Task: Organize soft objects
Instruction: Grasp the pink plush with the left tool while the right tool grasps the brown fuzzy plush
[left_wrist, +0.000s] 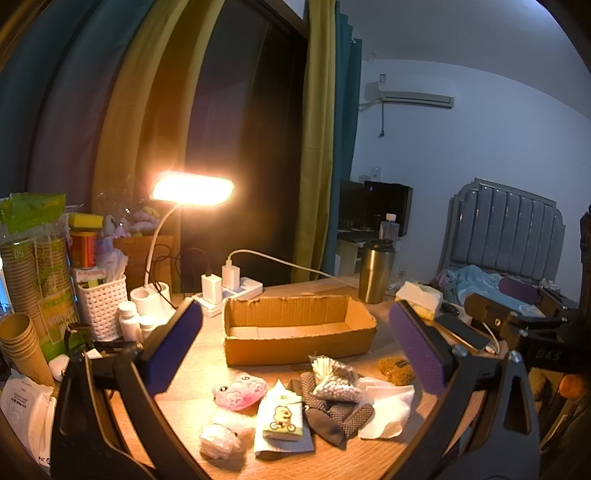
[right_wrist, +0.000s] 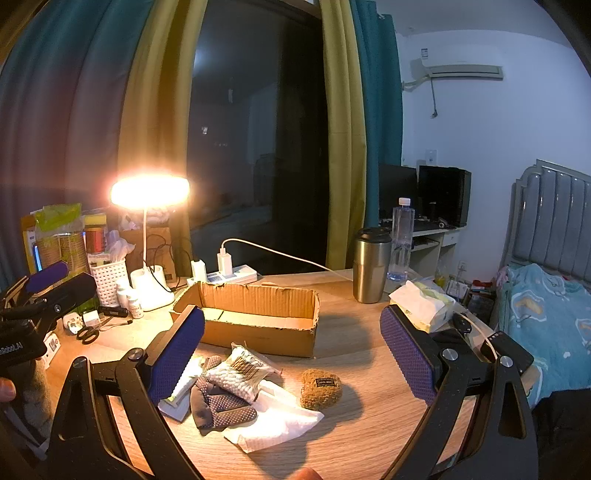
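Left wrist view shows both grippers, left (left_wrist: 295, 354) and right (right_wrist: 291, 354), jaws wide open and empty, poised over soft items heaped before the empty box (left_wrist: 299, 328), likely their destination.

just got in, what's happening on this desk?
A person holds a gripper in each hand over a wooden table. The left gripper and right gripper are both open and hold nothing. The cardboard box looks empty. The soft things lie in front of it: pink plush, tissue pack, dotted gloves, cotton swab bag, brown pad. Sorting has not begun.
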